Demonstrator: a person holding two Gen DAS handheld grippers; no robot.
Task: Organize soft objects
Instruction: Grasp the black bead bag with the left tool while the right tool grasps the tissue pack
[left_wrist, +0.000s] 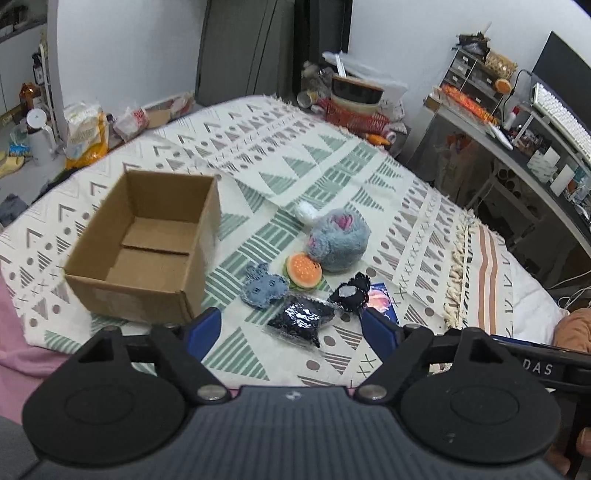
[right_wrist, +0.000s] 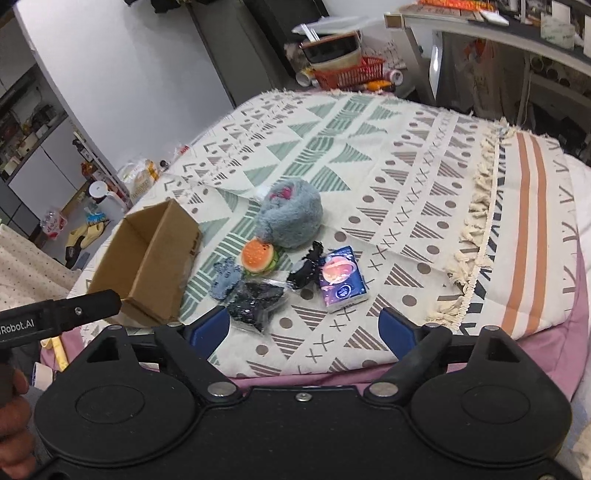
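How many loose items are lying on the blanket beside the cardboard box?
6: grey plush farthest back, burger toy before it, blue knit piece nearest the box, black bagged item in front, small black toy, tissue pack rightmost. Box looks empty.

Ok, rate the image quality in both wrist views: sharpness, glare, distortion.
Left wrist view: cardboard box and fluffy blue plush slightly soft, the room's straight lines bowed by the fisheye. Right wrist view: glare on the plastic-wrapped dark item and on the tissue pack; lighting even, shadows faint.
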